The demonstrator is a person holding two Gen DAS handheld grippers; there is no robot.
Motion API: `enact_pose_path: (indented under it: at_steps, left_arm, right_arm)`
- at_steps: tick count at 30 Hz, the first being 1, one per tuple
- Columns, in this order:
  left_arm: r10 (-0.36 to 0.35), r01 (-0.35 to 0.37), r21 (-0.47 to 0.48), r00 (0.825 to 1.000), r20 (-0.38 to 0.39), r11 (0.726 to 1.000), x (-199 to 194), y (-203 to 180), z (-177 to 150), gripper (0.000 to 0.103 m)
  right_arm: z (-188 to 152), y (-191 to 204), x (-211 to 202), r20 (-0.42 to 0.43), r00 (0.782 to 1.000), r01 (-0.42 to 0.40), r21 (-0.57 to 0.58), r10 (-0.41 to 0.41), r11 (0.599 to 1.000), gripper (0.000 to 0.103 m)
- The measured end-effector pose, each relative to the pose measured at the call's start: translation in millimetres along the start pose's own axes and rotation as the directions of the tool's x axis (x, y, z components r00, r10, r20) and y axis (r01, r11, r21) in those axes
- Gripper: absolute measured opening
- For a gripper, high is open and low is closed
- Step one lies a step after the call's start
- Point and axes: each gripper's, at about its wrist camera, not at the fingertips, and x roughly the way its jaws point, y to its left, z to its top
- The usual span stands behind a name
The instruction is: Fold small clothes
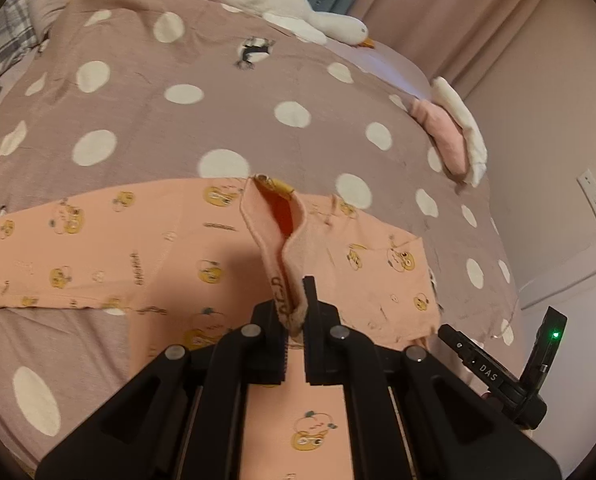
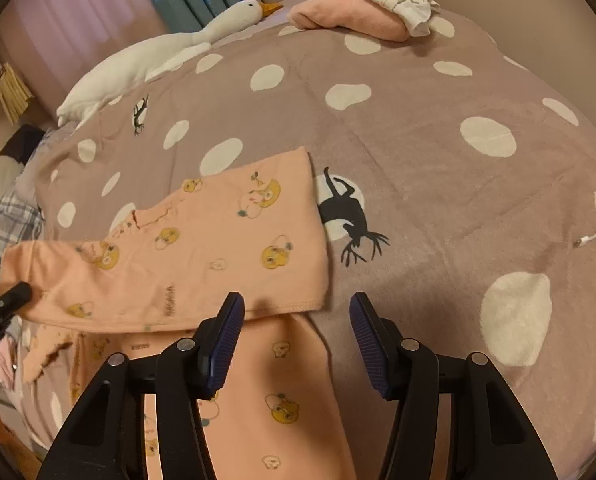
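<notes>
Peach cotton garment with yellow cartoon print (image 2: pixel 217 248) spread on mauve bedspread with white polka dots (image 2: pixel 438 160). Left gripper (image 1: pixel 298 304) clamped on garment's cuff, sleeve lifted clear of rest of garment, its opening gaping toward camera. Right gripper (image 2: pixel 295 320) with blue-padded jaws apart, nothing between them, hovering over garment's near edge (hem corner just beyond left pad). Long white plush goose (image 2: pixel 157 56) at far side of bed. Folded pink and white clothes stack (image 2: pixel 358 12) near far corner.
</notes>
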Motion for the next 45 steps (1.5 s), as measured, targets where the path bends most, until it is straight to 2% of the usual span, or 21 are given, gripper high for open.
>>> enact_pose_path:
  at_steps: [2, 6, 17, 23, 38, 45]
  left_arm:
    - [0.009, -0.008, -0.015, 1.0, 0.007, 1.0, -3, 7, 2, 0.004]
    - [0.031, -0.031, -0.034, 1.0, 0.003, 0.999, -7, 21, 3, 0.004]
    - [0.109, -0.109, -0.039, 0.994, -0.01, 0.993, -7, 49, -3, 0.004]
    - [0.139, -0.142, -0.049, 0.989, -0.051, 0.989, 3, 67, -14, 0.005]
    - [0.177, -0.19, -0.082, 0.973, -0.145, 0.978, 29, 101, -38, 0.006]
    - [0.209, -0.222, -0.063, 0.964, -0.166, 0.973, 37, 104, -46, 0.007]
  right_arm:
    - [1, 2, 5, -0.012, 1.0, -0.007, -0.004, 0.007, 1.0, 0.042]
    - [4, 8, 18, -0.044, 0.999, -0.015, -0.016, 0.015, 1.0, 0.031]
    - [-1, 29, 47, -0.115, 0.993, -0.02, -0.058, 0.013, 0.998, 0.031]
    - [-2, 32, 51, -0.121, 0.992, 0.016, -0.084, -0.026, 0.996, 0.031]
    - [-3, 36, 57, -0.122, 0.991, 0.041, -0.099, -0.053, 0.994, 0.031]
    - [-3, 36, 57, -0.121, 0.991, 0.041, -0.098, -0.052, 0.994, 0.031]
